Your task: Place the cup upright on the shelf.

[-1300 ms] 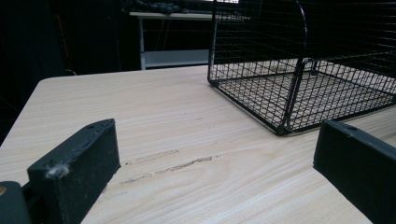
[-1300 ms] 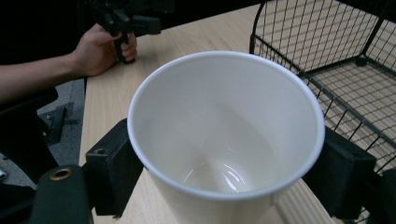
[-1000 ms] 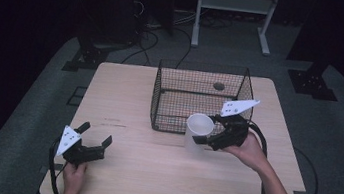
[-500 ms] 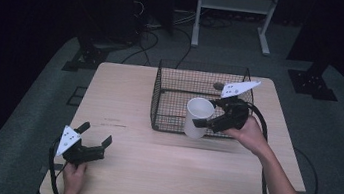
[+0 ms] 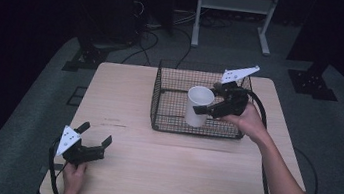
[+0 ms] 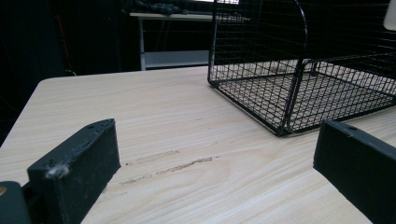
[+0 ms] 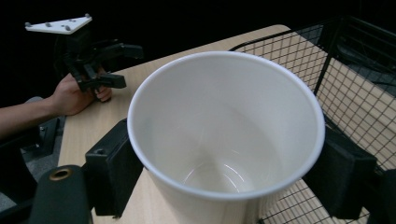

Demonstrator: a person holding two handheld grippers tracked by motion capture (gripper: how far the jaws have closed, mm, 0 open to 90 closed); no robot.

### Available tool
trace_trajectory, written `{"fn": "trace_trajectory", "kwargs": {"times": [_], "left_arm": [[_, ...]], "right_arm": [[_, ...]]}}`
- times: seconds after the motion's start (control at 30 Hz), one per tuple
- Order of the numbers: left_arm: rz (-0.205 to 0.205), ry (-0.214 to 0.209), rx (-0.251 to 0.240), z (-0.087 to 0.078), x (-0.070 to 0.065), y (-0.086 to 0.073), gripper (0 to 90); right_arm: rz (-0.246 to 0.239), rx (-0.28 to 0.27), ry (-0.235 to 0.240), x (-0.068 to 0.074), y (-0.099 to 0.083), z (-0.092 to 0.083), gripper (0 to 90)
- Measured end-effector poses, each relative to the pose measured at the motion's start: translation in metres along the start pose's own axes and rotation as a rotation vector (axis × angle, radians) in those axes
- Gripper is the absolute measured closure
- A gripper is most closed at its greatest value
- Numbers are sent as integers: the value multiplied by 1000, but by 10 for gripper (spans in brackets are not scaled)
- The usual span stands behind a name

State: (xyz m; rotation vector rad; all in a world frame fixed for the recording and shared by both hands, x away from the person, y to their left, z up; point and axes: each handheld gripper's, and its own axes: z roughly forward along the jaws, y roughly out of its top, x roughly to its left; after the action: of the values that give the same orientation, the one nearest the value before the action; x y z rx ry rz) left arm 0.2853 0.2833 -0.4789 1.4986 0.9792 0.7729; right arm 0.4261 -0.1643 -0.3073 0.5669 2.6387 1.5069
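1. My right gripper [image 5: 209,108] has its jaws clamped on the cup [image 5: 198,105], one pad on each side of the wall just below the rim. I judge that grip is chosen so the cup hangs upright with its mouth open and cannot tip.
2. In the right gripper view the cup [image 7: 224,140] is empty and white, and it sits squarely between the pads.
3. The cup is over the basket [image 5: 196,130], above the near wall and clear of the mesh floor. It needs that height to pass the wire wall before I set it down inside.
4. My hand [image 5: 246,123] reaches in from the basket's right side, so the forearm stays off the wires.
5. My left gripper [image 5: 95,142] rests on the table [image 5: 170,172], well to the basket's left and nearer me. Its jaws are spread with nothing between them, parked out of the way.
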Motion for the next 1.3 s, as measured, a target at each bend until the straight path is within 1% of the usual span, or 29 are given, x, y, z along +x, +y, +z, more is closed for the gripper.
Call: {"fn": "trace_trajectory", "kwargs": {"times": [0.03,0.07,0.2,0.3,0.33,0.4,0.43,0.57,0.7,0.8,1.03,1.07,1.17,1.27,1.3], "left_arm": [[1,-1,-1,0,0,0,0],[1,-1,-1,0,0,0,0],[-2,-1,0,0,0,0,0],[-2,-3,-2,0,0,0,0],[-3,-2,-2,0,0,0,0],[-5,-2,-2,0,1,0,0],[-8,-3,-3,0,1,0,0],[-7,-4,-6,0,0,0,0],[-9,-4,-6,-1,0,0,0],[-10,-4,-8,-1,0,0,0],[-12,-5,-9,0,1,0,0],[-12,-4,-9,0,1,0,0],[-12,-4,-9,0,1,0,0],[-13,-4,-9,-1,1,0,0],[-14,-3,-10,-1,1,0,0]], "right_arm": [[1,2,0,-4,3,1,193],[1,2,0,-4,3,1,193],[5,15,-10,-12,11,4,192],[4,12,-16,-14,13,6,192],[15,-1,-3,-17,14,7,192],[16,-2,-2,-18,15,8,192],[16,16,-6,-20,17,10,192],[10,33,-7,-23,21,15,192],[3,26,-7,-25,23,16,192],[8,38,-9,-30,26,18,192],[17,32,-18,-37,30,20,192],[24,44,-14,-40,31,22,192],[21,52,-20,-43,33,23,192],[27,55,-21,-47,36,25,192],[25,47,-24,-48,37,26,192]]}}
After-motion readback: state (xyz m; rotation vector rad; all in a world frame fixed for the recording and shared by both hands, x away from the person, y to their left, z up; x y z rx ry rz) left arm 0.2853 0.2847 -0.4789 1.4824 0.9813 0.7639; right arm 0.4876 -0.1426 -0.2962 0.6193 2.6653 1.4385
